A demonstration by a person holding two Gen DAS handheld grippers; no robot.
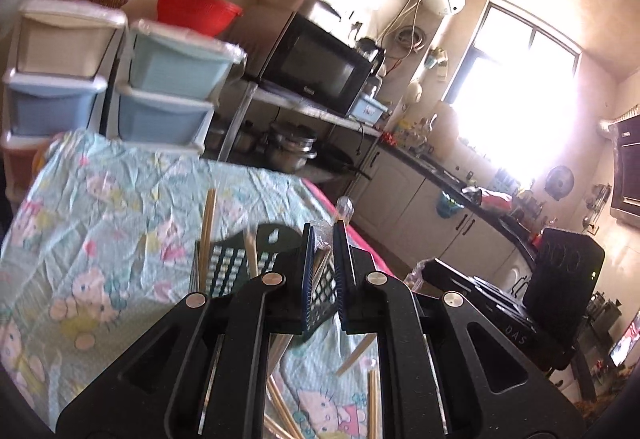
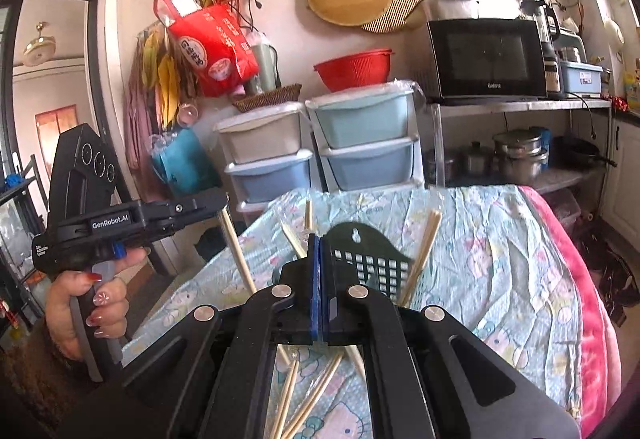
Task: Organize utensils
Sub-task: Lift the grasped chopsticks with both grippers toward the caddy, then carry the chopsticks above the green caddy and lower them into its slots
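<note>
Kitchen desk (image 2: 500, 239), chopsticks (image 2: 316, 395) scattered: left tongs (image 1: 324, 239) pinch one wrapped chopstick (image 1: 344, 207), right tongs (image 2: 320, 247) shut, empty; next, probably drop into holder (image 2: 372, 259).

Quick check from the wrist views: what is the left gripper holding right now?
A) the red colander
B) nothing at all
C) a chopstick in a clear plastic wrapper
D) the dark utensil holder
C: the left gripper is clamped on a plastic-wrapped chopstick, and the right wrist view shows the chopstick slanting down from it, apart from the dark utensil holder.
</note>
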